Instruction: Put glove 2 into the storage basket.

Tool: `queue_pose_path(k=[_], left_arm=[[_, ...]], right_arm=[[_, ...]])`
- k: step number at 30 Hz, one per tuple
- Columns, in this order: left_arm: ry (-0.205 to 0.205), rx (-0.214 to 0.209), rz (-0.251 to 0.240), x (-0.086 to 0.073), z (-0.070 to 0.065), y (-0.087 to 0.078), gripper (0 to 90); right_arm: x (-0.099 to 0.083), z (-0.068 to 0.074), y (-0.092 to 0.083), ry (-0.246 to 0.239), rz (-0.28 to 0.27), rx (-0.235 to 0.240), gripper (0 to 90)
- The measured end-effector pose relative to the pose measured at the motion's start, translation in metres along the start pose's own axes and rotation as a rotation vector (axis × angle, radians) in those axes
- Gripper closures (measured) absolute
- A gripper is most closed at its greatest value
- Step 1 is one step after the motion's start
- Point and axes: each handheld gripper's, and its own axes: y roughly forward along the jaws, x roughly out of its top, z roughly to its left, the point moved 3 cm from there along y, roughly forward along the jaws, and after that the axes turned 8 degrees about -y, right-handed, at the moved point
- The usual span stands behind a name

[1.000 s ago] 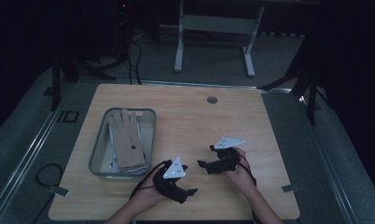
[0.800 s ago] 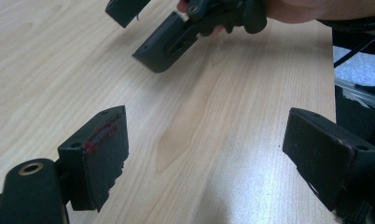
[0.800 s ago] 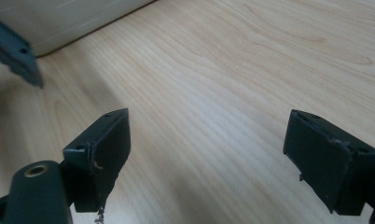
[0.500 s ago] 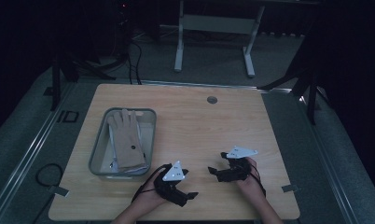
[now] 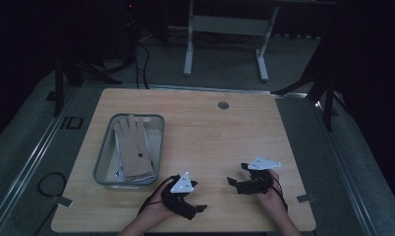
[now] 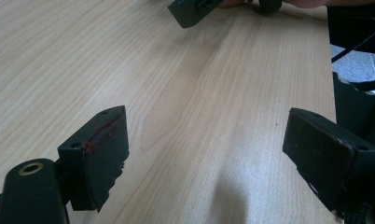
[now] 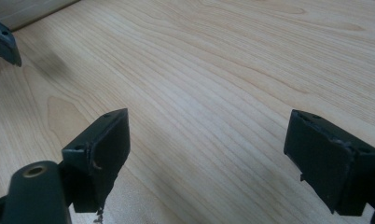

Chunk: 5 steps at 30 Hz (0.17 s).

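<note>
Here, table: a pale wooden table (image 5: 210,132) with rounded corners carries everything; its near middle, between the two grippers, is bare wood.
Surroundings: dark floor around the table, a white metal frame (image 5: 225,29) standing beyond the far edge, black cables on the floor at the far left.
Bin: a clear rectangular plastic bin (image 5: 103,167) sits on the table's left half, just beside the left gripper and well apart from the right one.
Contents: a tan fabric glove (image 5: 134,147) lies flat in the bin, fingers pointing to the far side, on top of white sheets I cannot make out.
Left gripper: the black left gripper (image 5: 201,208) rests low at the near edge, jaws wide apart, nothing between them.
Right gripper: the black right gripper (image 5: 236,175) points left across the wood, jaws spread, holding nothing.
Grommet: a small round grey grommet (image 5: 223,105) sits near the far edge.
</note>
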Motion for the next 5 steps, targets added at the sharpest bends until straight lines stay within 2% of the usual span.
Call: queue_pose_path(k=[5], left_arm=[[0.003, -0.006, 0.001, -0.0013, -0.0006, 0.0010, 14.3]], right_arm=[[0.0001, 0.0001, 0.0001, -0.005, 0.001, -0.012, 14.1]])
